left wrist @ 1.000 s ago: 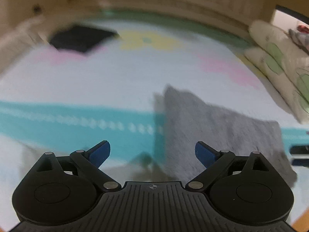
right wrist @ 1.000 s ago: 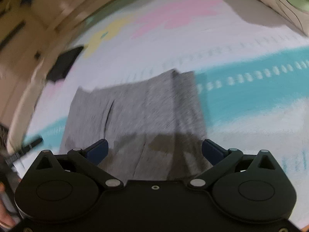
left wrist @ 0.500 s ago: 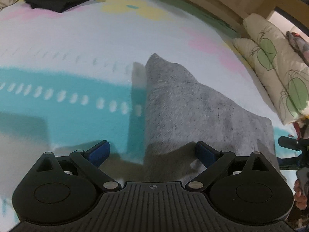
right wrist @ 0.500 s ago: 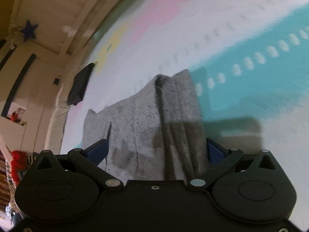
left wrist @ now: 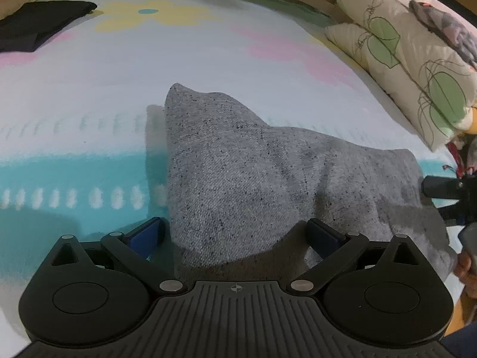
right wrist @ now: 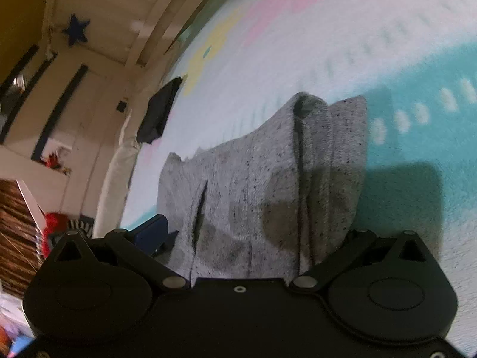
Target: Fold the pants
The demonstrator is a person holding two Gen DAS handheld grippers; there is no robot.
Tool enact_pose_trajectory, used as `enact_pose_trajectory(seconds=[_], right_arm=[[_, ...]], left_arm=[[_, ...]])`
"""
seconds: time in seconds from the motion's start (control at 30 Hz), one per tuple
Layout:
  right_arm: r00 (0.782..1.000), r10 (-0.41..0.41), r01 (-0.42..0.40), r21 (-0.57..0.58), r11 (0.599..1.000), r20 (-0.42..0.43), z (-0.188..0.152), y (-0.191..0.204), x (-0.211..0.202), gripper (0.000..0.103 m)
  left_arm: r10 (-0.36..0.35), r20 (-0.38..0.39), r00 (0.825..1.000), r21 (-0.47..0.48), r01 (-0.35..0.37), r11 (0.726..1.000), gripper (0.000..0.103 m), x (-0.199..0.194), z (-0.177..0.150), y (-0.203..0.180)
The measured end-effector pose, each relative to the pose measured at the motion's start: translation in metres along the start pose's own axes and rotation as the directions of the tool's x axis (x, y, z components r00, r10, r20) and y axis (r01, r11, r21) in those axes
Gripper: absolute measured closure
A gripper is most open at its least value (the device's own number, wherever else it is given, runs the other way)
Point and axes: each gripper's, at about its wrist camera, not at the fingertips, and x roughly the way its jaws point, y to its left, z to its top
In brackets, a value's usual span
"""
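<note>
The grey speckled pants (left wrist: 247, 176) lie folded on the patterned bed cover; they also show in the right wrist view (right wrist: 262, 185). My left gripper (left wrist: 234, 234) is open, its blue fingers (left wrist: 143, 234) spread on either side of the near edge of the pants. My right gripper (right wrist: 247, 238) is open over the opposite edge, with cloth lying between its jaws and hiding the right finger. The right gripper's tip (left wrist: 441, 188) shows at the far right of the left wrist view.
A black folded garment (left wrist: 38, 26) lies at the far left of the bed, also seen in the right wrist view (right wrist: 159, 110). Leaf-print pillows (left wrist: 417, 68) are stacked at the right. A wooden bed frame and wall (right wrist: 89, 59) border the bed.
Both grippers have moved in low over the grey pants, so the cloth now lies between each pair of open fingers. The pants look bunched up higher in the middle.
</note>
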Motion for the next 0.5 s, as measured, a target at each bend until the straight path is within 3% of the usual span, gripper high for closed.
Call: enact_pose_trajectory(seconds=[0.03, 0.1, 0.13, 0.17, 0.2, 0.27, 0.33, 0.4, 0.5], right_arm=[[1.0, -0.001, 0.001, 0.003, 1.0, 0.006, 0.0, -0.001, 0.0, 0.0], [0.999, -0.03, 0.031, -0.022, 0.999, 0.015, -0.003, 0.004, 0.001, 0.0], [0.998, -0.052, 0.053, -0.035, 0.998, 0.022, -0.005, 0.008, 0.001, 0.0], [0.997, -0.078, 0.079, -0.053, 0.995, 0.028, -0.008, 0.013, 0.004, 0.003], [0.992, -0.124, 0.126, -0.09, 0.988, 0.03, -0.011, 0.022, 0.005, 0.008], [0.967, -0.253, 0.256, -0.168, 0.952, 0.041, -0.017, 0.04, 0.006, 0.046], [0.955, -0.287, 0.295, -0.18, 0.938, 0.069, -0.022, 0.052, -0.002, 0.058], [0.962, -0.257, 0.268, -0.145, 0.952, 0.092, -0.023, 0.061, -0.014, 0.061], [0.963, -0.24, 0.262, -0.207, 0.943, 0.124, -0.024, 0.089, -0.021, 0.061]], left_arm=[[0.003, 0.001, 1.0, -0.01, -0.003, 1.0, 0.002, -0.001, 0.0, 0.0], [-0.008, 0.024, 1.0, -0.029, 0.008, 1.0, 0.027, -0.006, -0.002, -0.003], [-0.013, 0.035, 0.999, -0.036, 0.014, 0.999, 0.049, -0.01, -0.003, -0.004], [-0.004, 0.039, 0.999, -0.038, 0.005, 0.999, 0.061, -0.014, -0.004, -0.009], [0.023, 0.042, 0.999, -0.026, -0.022, 0.999, 0.064, -0.017, -0.004, -0.014], [0.073, 0.074, 0.995, 0.026, -0.075, 0.997, 0.078, -0.027, -0.007, -0.028], [0.092, 0.112, 0.989, 0.041, -0.097, 0.994, 0.087, -0.039, -0.008, -0.034], [0.094, 0.146, 0.985, 0.027, -0.099, 0.995, 0.09, -0.052, -0.004, -0.035], [0.11, 0.211, 0.971, 0.014, -0.116, 0.993, 0.092, -0.073, 0.009, -0.031]])
